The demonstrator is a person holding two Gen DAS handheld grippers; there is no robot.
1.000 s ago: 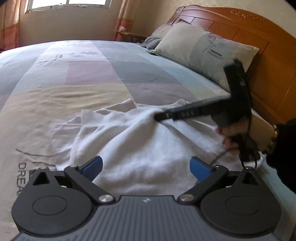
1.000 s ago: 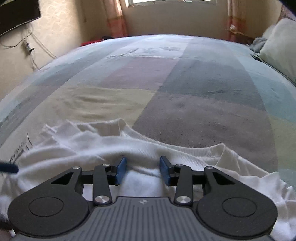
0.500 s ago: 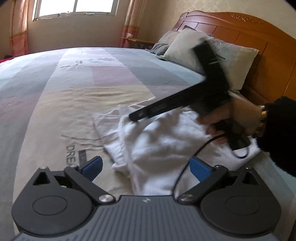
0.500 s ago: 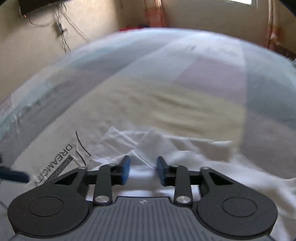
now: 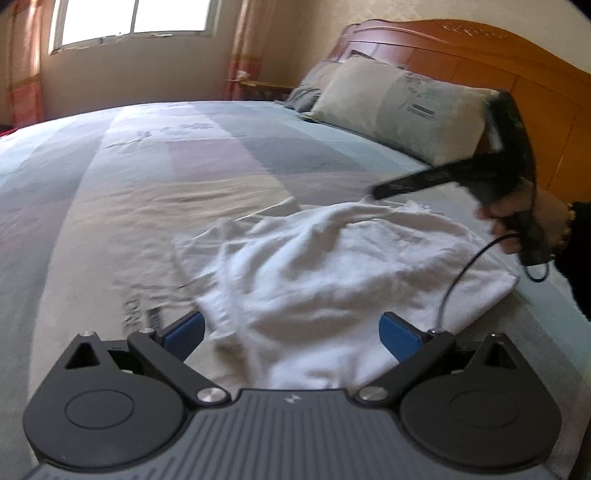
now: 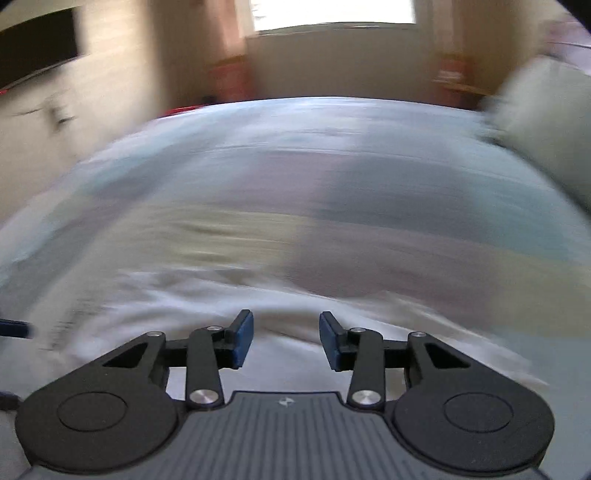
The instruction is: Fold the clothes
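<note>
A white garment [image 5: 332,273] lies crumpled and partly folded on the bed. My left gripper [image 5: 291,334] is wide open and empty, hovering over the garment's near edge. My right gripper [image 6: 286,338] is open with nothing between its blue pads; the white cloth [image 6: 221,295] lies just beyond and below it, blurred by motion. In the left wrist view the right gripper [image 5: 380,192] reaches over the garment's far right part, held by a hand [image 5: 524,218].
The bed [image 5: 184,166] has a patchwork cover in pastel blocks. A pillow [image 5: 399,107] and a wooden headboard [image 5: 517,62] stand at the right. A window [image 5: 133,18] is at the far wall. A cable [image 5: 465,273] hangs from the right gripper over the cloth.
My right gripper has opened wider and swung to the right, away from the garment's left part. The left view has shifted slightly; the cloth lies bunched more toward the middle.
</note>
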